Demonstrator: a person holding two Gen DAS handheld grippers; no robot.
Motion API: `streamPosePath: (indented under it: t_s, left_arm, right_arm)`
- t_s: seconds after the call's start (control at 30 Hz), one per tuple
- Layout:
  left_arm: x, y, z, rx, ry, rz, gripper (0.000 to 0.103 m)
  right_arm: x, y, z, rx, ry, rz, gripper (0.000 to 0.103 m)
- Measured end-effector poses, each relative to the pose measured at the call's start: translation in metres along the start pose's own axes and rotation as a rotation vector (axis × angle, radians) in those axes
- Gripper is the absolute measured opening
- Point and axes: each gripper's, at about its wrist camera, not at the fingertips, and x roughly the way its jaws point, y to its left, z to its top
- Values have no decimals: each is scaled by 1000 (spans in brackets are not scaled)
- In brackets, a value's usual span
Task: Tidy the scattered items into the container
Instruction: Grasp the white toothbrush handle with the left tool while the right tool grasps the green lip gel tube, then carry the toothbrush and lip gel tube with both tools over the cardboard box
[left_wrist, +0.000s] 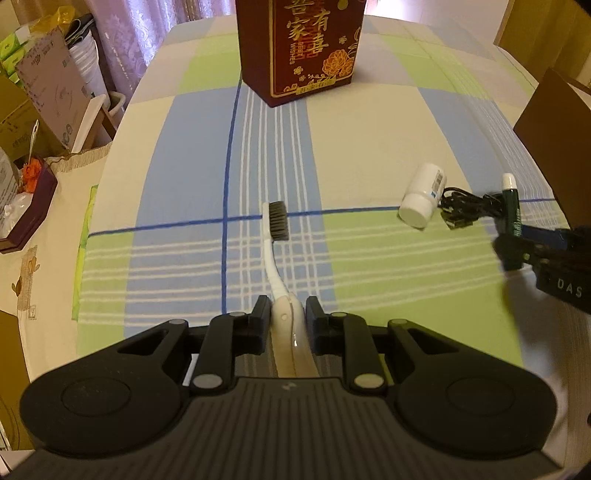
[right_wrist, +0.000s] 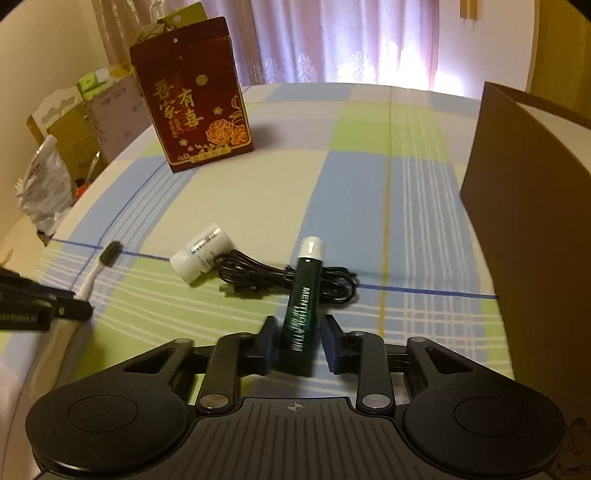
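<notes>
At 9 o'clock in the left wrist view a pile of boxes (left_wrist: 44, 96) and bags stands beside the bed (left_wrist: 369, 147), which wears a checked sheet of blue, green and cream. At 6 o'clock the left gripper (left_wrist: 287, 314) has its fingers (left_wrist: 260, 314) narrow, and they hold the handle of a white toothbrush (left_wrist: 275, 236); its dark bristles point toward 12 o'clock, where a red box (left_wrist: 299, 48) with gold letters stands upright on the sheet. Toward 3 o'clock a white bottle (left_wrist: 423, 201) lies on its side, touching a bundle of black cable (left_wrist: 469, 208). In the right wrist view the right gripper (right_wrist: 298, 341) is at 6 o'clock, and its fingers (right_wrist: 269, 341) are narrow around the lower part of a green lip balm (right_wrist: 304, 302) with a white cap; the left finger touches it, but I cannot tell if the right one does. The tube points toward 12 o'clock and stands in front of the cable. At 3 o'clock the brown wall of a paper bag (right_wrist: 524, 221) rises from the bed, well apart from the red box.
</notes>
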Motion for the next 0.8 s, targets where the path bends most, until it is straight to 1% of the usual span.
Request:
streamPosePath:
  t_s: [0.17,0.2,0.33,0.53,0.63,0.7,0.73,0.8]
  left_arm:
    - [-6,4,-10,-7,17,-24,17]
    - [-8,5,-14,-6,21,-27,17]
    - [-17,5,-31,9,45,-16,18]
    - [-26,5,-43,-3,81,-1,19]
    - [-29,6,-47,-12,97,6,26]
    - [-31,7,-51,-18,104,8,37]
    - [-32,8,-54,-20,106,9,38]
    - [-34,10,-59,-24,104,4,42]
  right_arm:
    - [-17,-2,-13,-9,53,29,23]
    - [-23,-1,-17,-12,67,37,18]
    - [-46,2,-38,-26,119,60,18]
    - [-64,4,-57,-28,141,61,18]
    - [-63,3,-56,-28,141,64,18]
    - [-61,5,-54,-33,138,64,20]
    - [-60,5,-54,-35,135,64,25]
    - [-61,7,-53,-39,111,50,75]
